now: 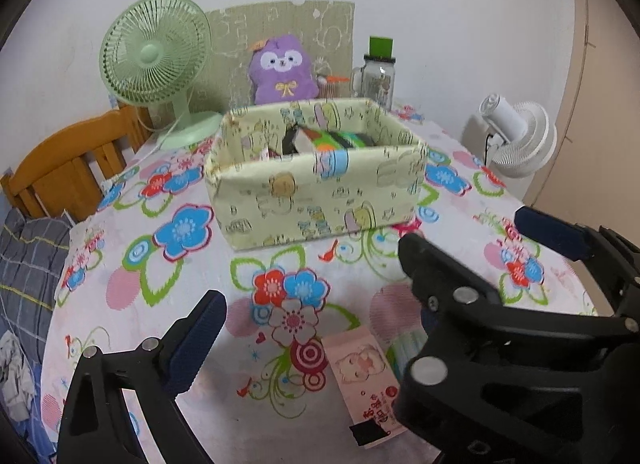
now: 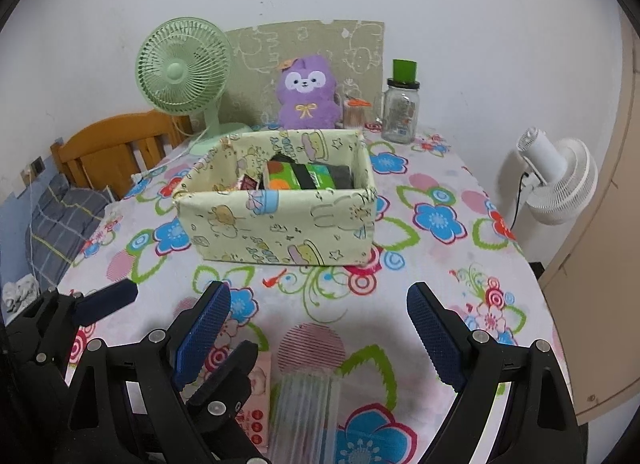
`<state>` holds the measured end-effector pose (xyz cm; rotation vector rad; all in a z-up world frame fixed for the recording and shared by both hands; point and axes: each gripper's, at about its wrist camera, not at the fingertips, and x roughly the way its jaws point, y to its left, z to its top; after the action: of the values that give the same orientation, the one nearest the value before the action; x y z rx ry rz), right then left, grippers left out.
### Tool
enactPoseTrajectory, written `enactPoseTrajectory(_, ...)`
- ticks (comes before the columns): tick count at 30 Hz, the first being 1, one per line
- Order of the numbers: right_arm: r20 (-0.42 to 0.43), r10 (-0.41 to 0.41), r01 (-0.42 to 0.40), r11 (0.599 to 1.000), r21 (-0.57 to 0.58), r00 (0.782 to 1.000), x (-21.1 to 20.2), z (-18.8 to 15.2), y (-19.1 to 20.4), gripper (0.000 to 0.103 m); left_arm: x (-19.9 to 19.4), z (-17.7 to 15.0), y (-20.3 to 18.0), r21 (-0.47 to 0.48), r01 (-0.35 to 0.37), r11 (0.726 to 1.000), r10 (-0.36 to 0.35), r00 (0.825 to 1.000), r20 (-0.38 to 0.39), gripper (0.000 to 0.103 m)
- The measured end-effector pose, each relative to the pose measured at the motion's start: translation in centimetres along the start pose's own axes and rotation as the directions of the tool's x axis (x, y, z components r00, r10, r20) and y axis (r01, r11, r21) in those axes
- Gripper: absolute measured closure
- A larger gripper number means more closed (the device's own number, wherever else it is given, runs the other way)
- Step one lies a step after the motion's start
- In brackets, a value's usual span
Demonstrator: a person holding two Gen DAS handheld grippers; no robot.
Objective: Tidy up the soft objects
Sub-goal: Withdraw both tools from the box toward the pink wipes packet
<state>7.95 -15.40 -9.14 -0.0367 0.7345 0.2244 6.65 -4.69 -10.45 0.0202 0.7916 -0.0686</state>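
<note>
While nothing sits between their pads, both hand-held grippers, left (image 1: 308,328) and right (image 2: 320,328), wide open, empty.

Pale-yellow cartoon-print box (image 2: 280,223); floral tablecloth (image 2: 440,284); pink packet (image 1: 360,376), maybe tissues.

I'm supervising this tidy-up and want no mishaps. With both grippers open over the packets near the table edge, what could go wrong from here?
1. The left gripper and right gripper sit very close, so they may collide.
2. The pink tissue packet lies against the clear striped packet; grabbing one might drag the other.
3. The fabric box already holds packs, so dropped items may not settle in.
</note>
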Motion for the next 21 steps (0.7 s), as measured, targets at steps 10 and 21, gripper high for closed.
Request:
enactPoseTrajectory(10, -0.016, -0.018, 0.018, 1.000, 0.020, 1.000, 1.0, -1.4, -0.5, 0.011, 1.8, -1.6, -0.4, -0.006, -0.009, 1.000, 0.009, 0.999, -0.046, 0.010)
enactPoseTrajectory(21, -0.069, -0.019, 0.020, 0.999, 0.027, 0.997, 2.4, -3.4, -0.9, 0.011, 3.4, -3.6, -0.9, -0.002, -0.018, 1.000, 0.017, 0.995, -0.098, 0.016)
